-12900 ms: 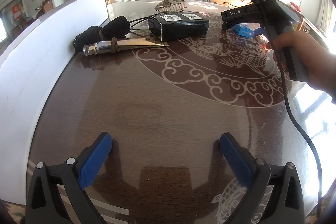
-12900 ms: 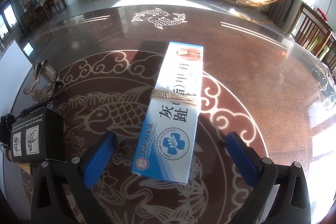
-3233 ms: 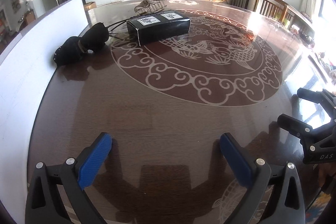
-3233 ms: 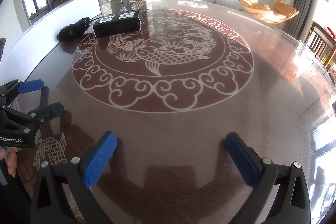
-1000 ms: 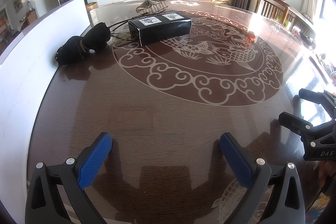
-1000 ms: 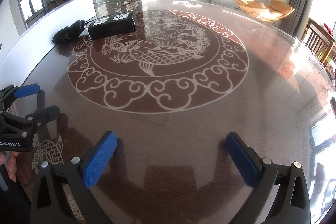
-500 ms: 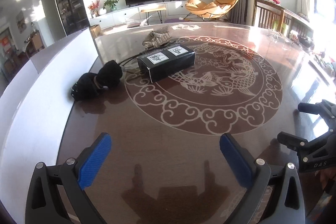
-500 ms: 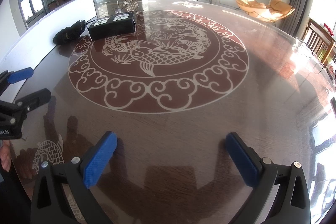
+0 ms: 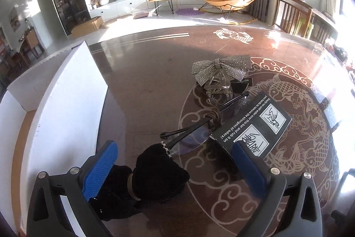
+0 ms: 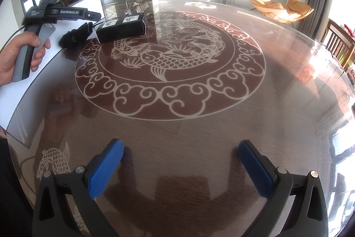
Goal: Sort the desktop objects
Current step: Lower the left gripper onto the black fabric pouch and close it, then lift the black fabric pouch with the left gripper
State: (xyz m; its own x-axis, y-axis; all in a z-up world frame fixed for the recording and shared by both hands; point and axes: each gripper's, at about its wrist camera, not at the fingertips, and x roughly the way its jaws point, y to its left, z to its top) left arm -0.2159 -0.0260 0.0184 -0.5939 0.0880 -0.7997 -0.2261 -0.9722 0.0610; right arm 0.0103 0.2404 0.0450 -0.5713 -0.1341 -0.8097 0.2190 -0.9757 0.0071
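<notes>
Between our left gripper's point(image 9: 173, 168) wide-open blue pads, we are framing the soft black fabric bundle point(image 9: 153, 179), its long axis running crosswise. Our right gripper point(image 10: 180, 167) is hanging wide and empty, well away.

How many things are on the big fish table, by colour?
Black: 3 — fuzzy black fabric bundle, black-framed glasses tied with twine, black cardboard box with white labels
Silver: 1 — sparkly silver bow lying on a clear piece I cannot identify
Total: 4

Both grippers, left gripper and right gripper, are open and hold nothing.
</notes>
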